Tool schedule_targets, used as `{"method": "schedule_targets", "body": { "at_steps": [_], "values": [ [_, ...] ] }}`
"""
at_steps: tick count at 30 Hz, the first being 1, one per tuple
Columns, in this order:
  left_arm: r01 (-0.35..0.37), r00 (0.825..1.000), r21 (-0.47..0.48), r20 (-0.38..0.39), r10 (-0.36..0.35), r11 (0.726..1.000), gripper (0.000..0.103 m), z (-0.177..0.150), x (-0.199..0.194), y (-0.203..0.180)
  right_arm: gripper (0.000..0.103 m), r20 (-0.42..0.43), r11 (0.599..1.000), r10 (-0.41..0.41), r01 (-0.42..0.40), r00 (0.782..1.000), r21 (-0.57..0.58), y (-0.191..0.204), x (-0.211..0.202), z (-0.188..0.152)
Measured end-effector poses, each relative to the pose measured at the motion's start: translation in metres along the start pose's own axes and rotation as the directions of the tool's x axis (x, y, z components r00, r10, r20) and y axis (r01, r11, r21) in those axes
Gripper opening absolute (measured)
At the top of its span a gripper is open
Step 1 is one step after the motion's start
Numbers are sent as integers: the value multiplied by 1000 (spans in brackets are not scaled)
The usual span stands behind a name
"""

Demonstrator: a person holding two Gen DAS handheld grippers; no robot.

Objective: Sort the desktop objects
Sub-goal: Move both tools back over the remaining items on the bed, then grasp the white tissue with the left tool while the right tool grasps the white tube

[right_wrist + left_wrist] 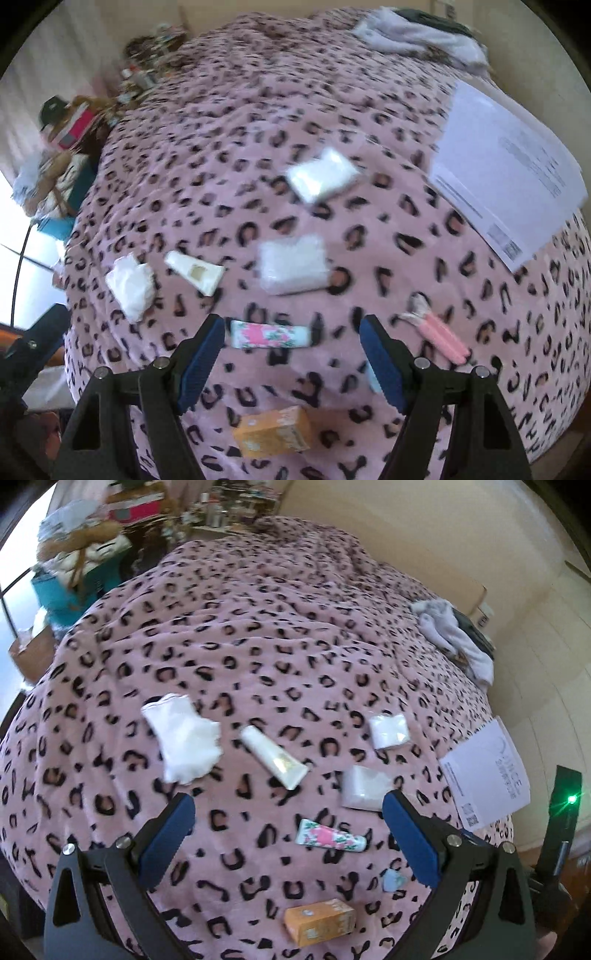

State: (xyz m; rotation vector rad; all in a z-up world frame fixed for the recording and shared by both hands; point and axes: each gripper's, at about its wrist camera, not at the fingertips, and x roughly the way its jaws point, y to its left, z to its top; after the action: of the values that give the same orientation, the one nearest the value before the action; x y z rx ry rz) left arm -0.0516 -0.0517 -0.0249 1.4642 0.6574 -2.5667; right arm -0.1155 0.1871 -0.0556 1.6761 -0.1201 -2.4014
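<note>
Approach step, nothing picked yet. Left gripper (288, 834) & right gripper (291, 354) both wide, empty, over the floral tube (269, 334) at frame centre; next: descend, close.

Both views are lit by soft daylight admitted from a blown-out window (14, 590) at the left edge. Shadows are faint. The bedspread (258, 646) is bulged by strong fisheye distortion, and the corners are vignetted black. The right wrist view is smeared by motion blur; the left is sharper.
</note>
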Motion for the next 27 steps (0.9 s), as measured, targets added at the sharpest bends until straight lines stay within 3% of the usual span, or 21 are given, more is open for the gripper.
{"method": "schedule_targets", "body": {
  "at_steps": [11,19,27],
  "values": [
    [-120,993,-160,-3,121,980,102,8,0,77,78,10,981,44,-41,999,-187,84,15,8],
    [-236,971,-160,-65,228,958,101,23,34,106,78,-6,955,45,-44,999,-295,119,42,21],
    [-226,968,-188,-149,200,956,101,40,92,122,78,-58,891,10,-36,998,-453,140,89,35]
  ]
}}
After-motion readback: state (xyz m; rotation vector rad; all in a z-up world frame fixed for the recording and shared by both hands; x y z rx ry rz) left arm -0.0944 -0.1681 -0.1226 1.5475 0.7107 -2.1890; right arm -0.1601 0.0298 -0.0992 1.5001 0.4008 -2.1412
